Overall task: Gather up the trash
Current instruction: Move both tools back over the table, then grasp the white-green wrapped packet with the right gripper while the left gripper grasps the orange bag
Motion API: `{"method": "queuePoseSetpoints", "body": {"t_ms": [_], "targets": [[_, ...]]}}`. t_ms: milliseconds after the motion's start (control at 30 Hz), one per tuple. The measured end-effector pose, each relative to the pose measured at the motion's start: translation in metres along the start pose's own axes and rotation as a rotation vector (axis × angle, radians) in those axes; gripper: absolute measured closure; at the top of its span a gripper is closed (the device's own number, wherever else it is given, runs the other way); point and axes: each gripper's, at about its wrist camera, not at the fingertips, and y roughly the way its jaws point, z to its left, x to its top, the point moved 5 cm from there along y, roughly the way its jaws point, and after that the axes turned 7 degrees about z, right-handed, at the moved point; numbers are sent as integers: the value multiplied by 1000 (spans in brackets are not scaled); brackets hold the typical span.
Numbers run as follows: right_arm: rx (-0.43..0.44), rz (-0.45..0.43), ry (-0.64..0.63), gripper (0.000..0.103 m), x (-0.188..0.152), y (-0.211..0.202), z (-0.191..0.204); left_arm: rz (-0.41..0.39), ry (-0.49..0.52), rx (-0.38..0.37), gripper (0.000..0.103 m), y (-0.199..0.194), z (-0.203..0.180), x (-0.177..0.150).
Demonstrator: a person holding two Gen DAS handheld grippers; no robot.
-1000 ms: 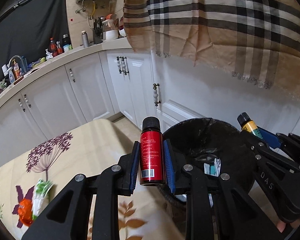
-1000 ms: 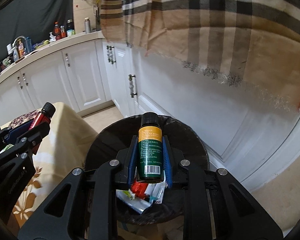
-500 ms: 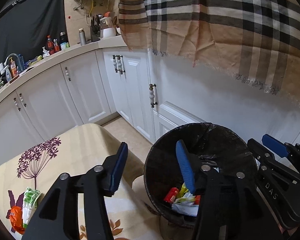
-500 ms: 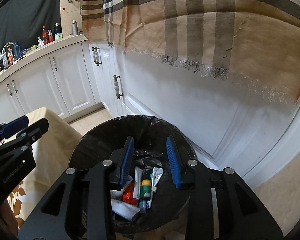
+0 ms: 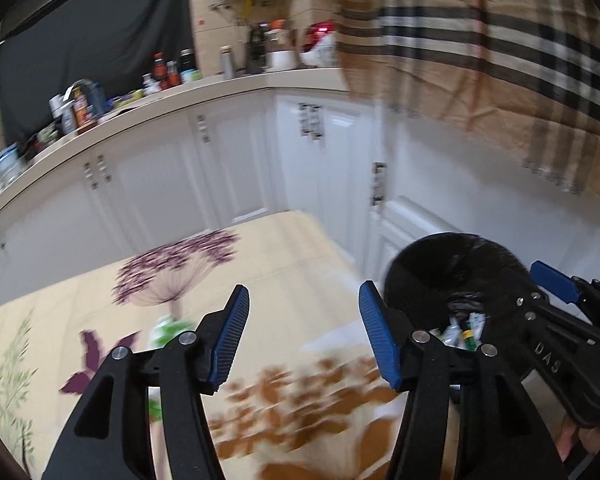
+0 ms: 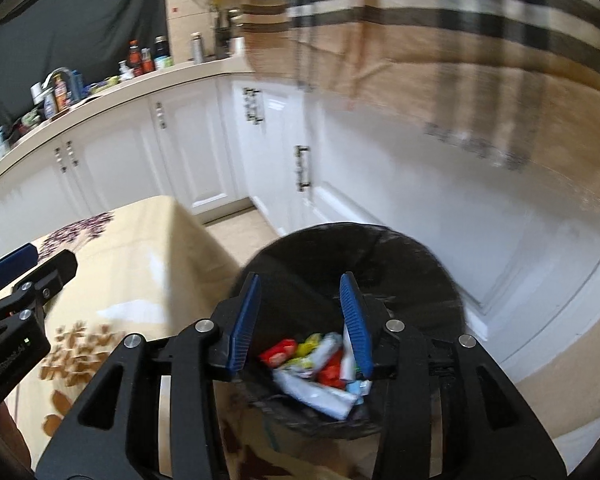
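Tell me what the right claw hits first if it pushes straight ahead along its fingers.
Most likely the trash pile inside the black-lined bin: the open right claw points down into the bin's mouth with nothing between. Motion blur leaves depth uncertain.

From the left wrist we look forward along our left gripper (image 5: 304,332), its blue-padded jaws spread, out over the floral tablecloth (image 5: 260,264) beneath and beyond them toward the white cabinets (image 5: 236,168), with the black-lined bin (image 5: 452,264) just right of the right jaw. From the right wrist we look forward and down along our right gripper (image 6: 300,320), also spread, close above the bin (image 6: 340,252), whose wrappers (image 6: 320,364) show between the jaws. Both views share the bin, the tablecloth's corner, the cabinets, the cluttered counter (image 5: 172,96) and the plaid cloth (image 5: 500,48), and each catches the other gripper at its edge.
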Motion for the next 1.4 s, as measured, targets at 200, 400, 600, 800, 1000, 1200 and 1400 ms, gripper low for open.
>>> {"method": "queuePoseSetpoints", "body": {"t_ms": [200,400,600,800,1000,1200,1400], "targets": [[62,5,-61,63,-1,-6,50,12,-97,84,46,-15,64,-20],[124,19,-132,63,-4,-8,103,24,-179,164,46,-28,123,-39],[183,35,-206,61,-9,-9,155,36,-252,238,43,-38,174,-59],[235,53,-260,54,-14,-6,203,49,-313,288,43,-45,214,-78],[268,86,-294,53,-18,1,238,54,-352,325,42,-50,242,-92],[258,117,-304,45,-23,11,260,61,-393,352,41,-53,269,-102],[239,183,-297,45,-29,27,264,72,-414,346,40,-51,277,-108]]}}
